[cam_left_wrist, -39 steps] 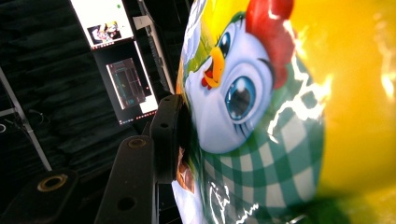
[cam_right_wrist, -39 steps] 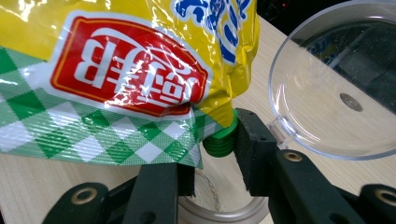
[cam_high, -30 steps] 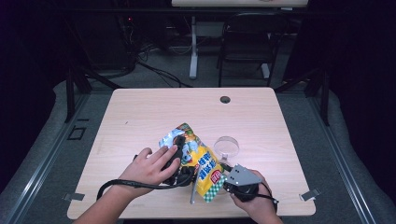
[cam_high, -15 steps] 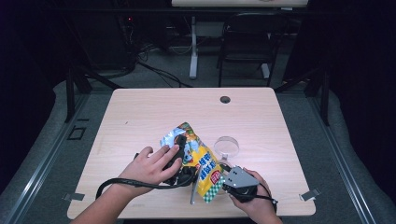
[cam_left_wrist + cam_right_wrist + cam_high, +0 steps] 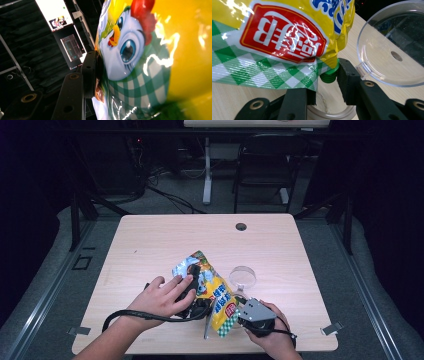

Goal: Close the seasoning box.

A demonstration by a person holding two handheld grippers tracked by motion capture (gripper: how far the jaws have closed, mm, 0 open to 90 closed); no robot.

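in the left gripper view the snack bag (image 5: 150,62) hides the far jaw and runs off the frame. in the right gripper view the bag's corner covers the near jaw's tip, and the clear lid (image 5: 392,47) beyond the jaws is cut off.

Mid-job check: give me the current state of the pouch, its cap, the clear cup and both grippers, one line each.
Yellow pouch: held up off the table, slanted between both grippers.
Green cap: on the spout, between the right jaws.
Clear cup: empty, beside the pouch.
Left gripper: shut on the pouch's upper part.
Right gripper: jaws either side of the cap; grip unclear.
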